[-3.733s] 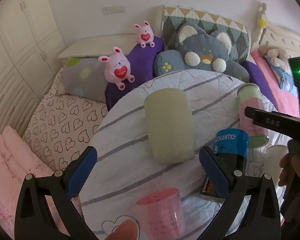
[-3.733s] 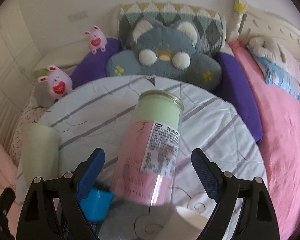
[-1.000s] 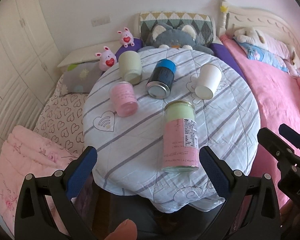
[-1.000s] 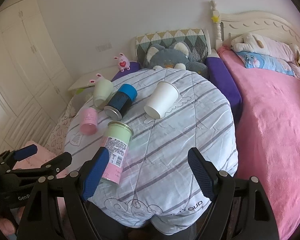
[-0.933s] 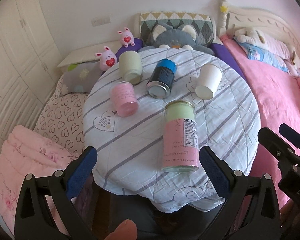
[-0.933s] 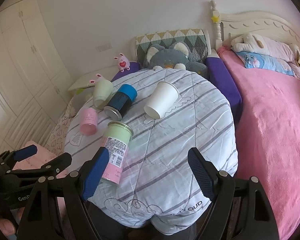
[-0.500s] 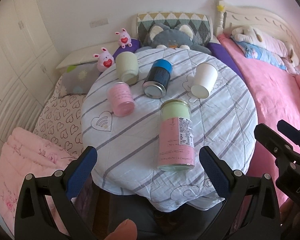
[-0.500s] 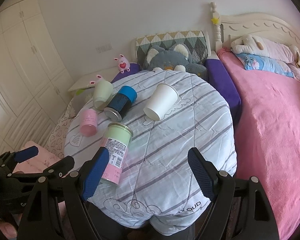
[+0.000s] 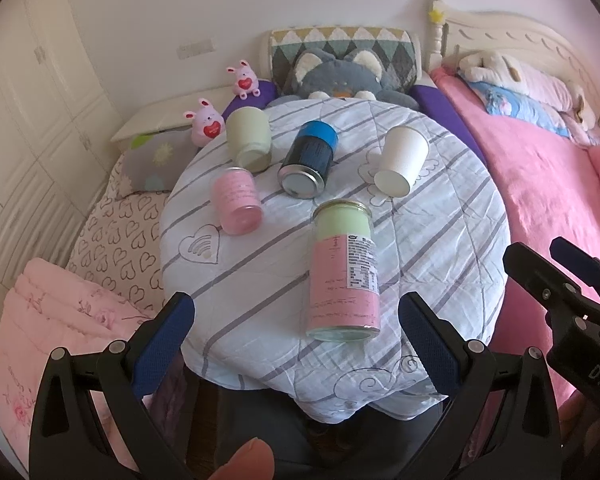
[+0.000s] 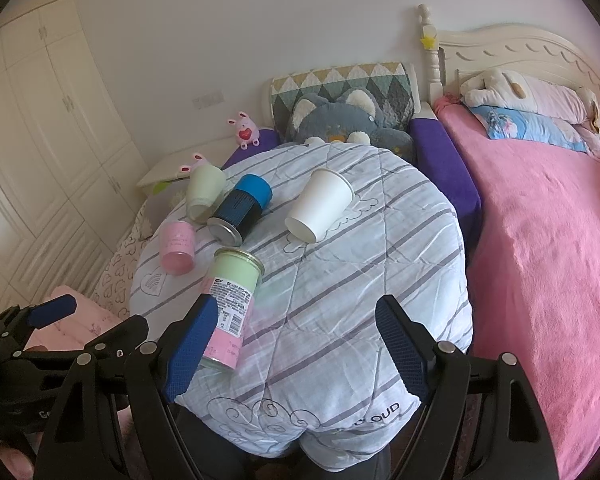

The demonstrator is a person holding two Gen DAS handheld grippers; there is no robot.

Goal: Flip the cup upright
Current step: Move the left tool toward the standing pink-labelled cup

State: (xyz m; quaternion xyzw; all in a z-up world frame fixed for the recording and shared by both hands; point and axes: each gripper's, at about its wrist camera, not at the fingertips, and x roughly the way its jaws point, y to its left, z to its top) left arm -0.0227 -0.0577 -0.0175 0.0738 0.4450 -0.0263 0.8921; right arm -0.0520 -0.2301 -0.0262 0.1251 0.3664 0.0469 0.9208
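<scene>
Cups lie on their sides on the round table (image 10: 380,264), five in all: white cup (image 10: 320,211), blue can (image 10: 242,207), pale green cup (image 10: 204,192), small pink cup (image 10: 176,246) and tall jar (image 9: 344,272). The left tongs (image 9: 296,344) see the whole jar just ahead; the right tongs (image 10: 288,344) hide its bottom behind one finger (image 10: 188,352). Both tongs gape wide (holding nothing). The white cup lies far ahead.

Round table (image 9: 440,240) draped in striped cloth. Laid on sides there: white cup (image 9: 402,160), green cup (image 9: 249,142), pink cup (image 9: 237,201), blue-capped can (image 9: 309,158), green-pink jar (image 9: 345,272).
</scene>
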